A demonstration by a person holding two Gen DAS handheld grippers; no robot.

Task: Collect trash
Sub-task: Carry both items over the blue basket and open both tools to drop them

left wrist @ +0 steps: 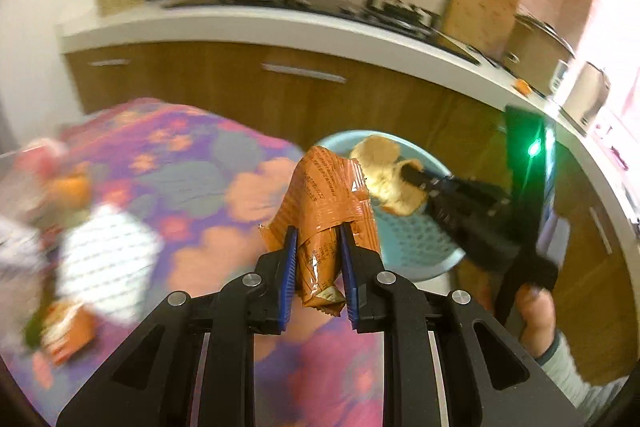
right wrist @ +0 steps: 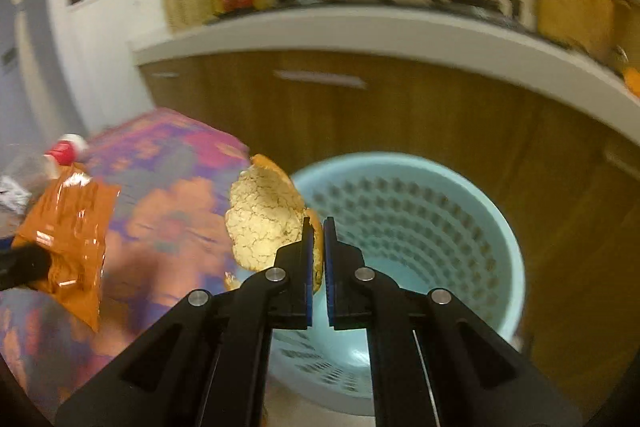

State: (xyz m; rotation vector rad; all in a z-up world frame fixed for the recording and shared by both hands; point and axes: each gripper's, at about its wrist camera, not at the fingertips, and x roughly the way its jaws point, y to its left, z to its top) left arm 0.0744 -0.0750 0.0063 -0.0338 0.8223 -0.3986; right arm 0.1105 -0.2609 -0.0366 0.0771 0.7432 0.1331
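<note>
From the left wrist, the left gripper [left wrist: 318, 239] pinched an orange wrapper [left wrist: 326, 203], its long axis rising away from the fingers, near the blue basket [left wrist: 416, 247]. From the right wrist, the right gripper [right wrist: 318, 227] clamped a peel [right wrist: 264, 223] by its edge at the basket's [right wrist: 508, 243] left rim; that thin grip might slip, dropping it outside.

right gripper [right wrist: 319, 223] is pinching an orange peel [right wrist: 262, 217] just above the rim of the blue basket [right wrist: 505, 227], orange wrapper [right wrist: 70, 239] off left over the flowery tablecloth [right wrist: 168, 163]
</note>
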